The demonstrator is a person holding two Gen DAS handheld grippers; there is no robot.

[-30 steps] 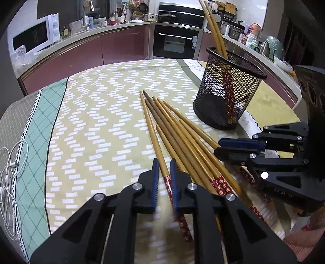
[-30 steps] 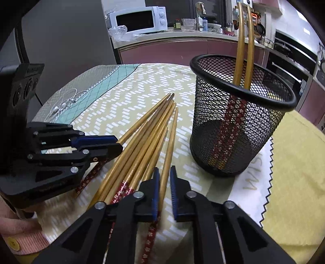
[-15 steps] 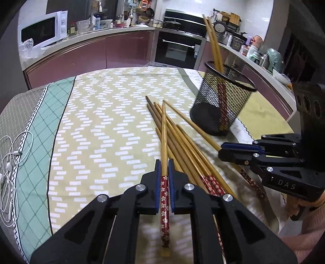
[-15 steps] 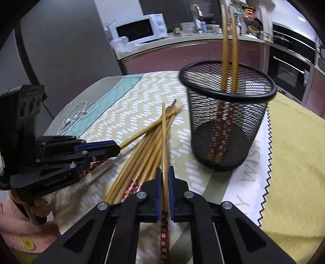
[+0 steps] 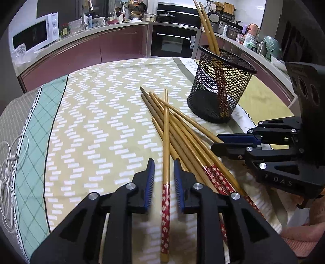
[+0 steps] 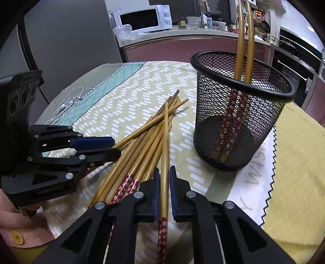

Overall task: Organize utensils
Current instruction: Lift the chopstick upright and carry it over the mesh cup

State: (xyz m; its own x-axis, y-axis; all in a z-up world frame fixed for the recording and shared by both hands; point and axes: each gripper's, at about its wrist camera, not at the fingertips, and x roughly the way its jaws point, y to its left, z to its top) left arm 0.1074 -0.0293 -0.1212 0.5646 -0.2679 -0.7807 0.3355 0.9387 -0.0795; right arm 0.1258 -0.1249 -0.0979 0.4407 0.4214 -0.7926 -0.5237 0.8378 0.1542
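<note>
Several wooden chopsticks with red flowered handles [image 5: 182,130] [image 6: 142,146] lie fanned on the tablecloth. A black mesh holder [image 5: 219,91] [image 6: 239,126] stands upright beyond them with two chopsticks [image 5: 207,24] [image 6: 243,40] leaning inside. My left gripper [image 5: 164,178] [image 6: 115,146] is opening; one chopstick [image 5: 166,142] lies between its blue pads with a gap on each side. My right gripper [image 6: 164,188] [image 5: 215,142] is shut on another chopstick [image 6: 165,142], gripped just above its red handle and pointing towards the holder.
White earphones [image 5: 8,162] [image 6: 69,101] lie near the table's far-left edge. A yellow cloth [image 6: 294,162] covers the table beside the holder. A pink sleeve [image 6: 24,233] shows behind the left gripper. Kitchen counters with a microwave [image 6: 142,18] ring the table.
Both grippers closed on a chopstick each and turned it to point straight ahead. Since then the left jaws have parted from their chopstick. The right grip holds.
</note>
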